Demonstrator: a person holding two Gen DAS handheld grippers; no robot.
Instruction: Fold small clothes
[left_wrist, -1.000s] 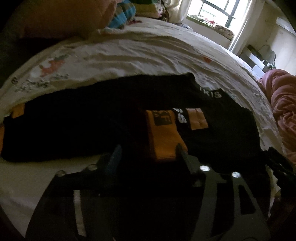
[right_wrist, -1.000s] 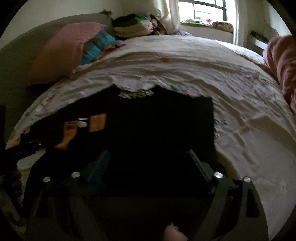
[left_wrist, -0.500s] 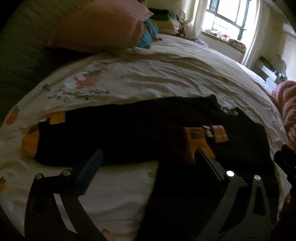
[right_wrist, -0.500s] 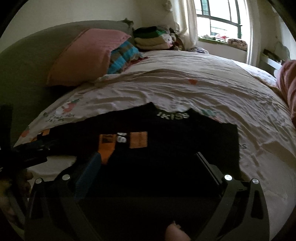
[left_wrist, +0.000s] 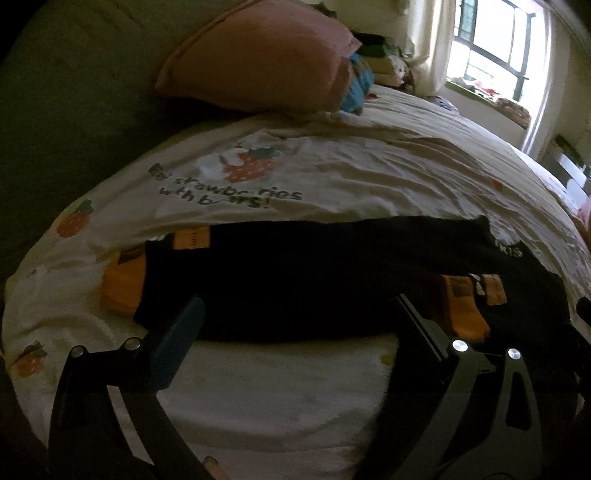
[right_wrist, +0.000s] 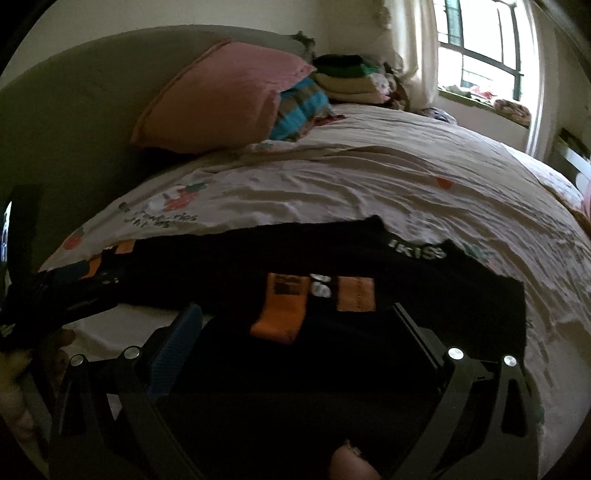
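Note:
A black long-sleeved top with orange cuffs lies flat on the bed; it also shows in the right wrist view. One sleeve is folded across the body, its orange cuff near the middle. The other sleeve stretches left, ending in an orange cuff. My left gripper is open and empty, above the outstretched sleeve. My right gripper is open and empty, over the body by the folded cuff.
The bed sheet is white with strawberry prints. A pink pillow and folded clothes lie at the head. A window is at the far right. A pink blanket is at the right edge.
My left gripper opened, let go of the folded sleeve's cuff and moved left toward the outstretched sleeve. Both grippers pulled back and up from the top.

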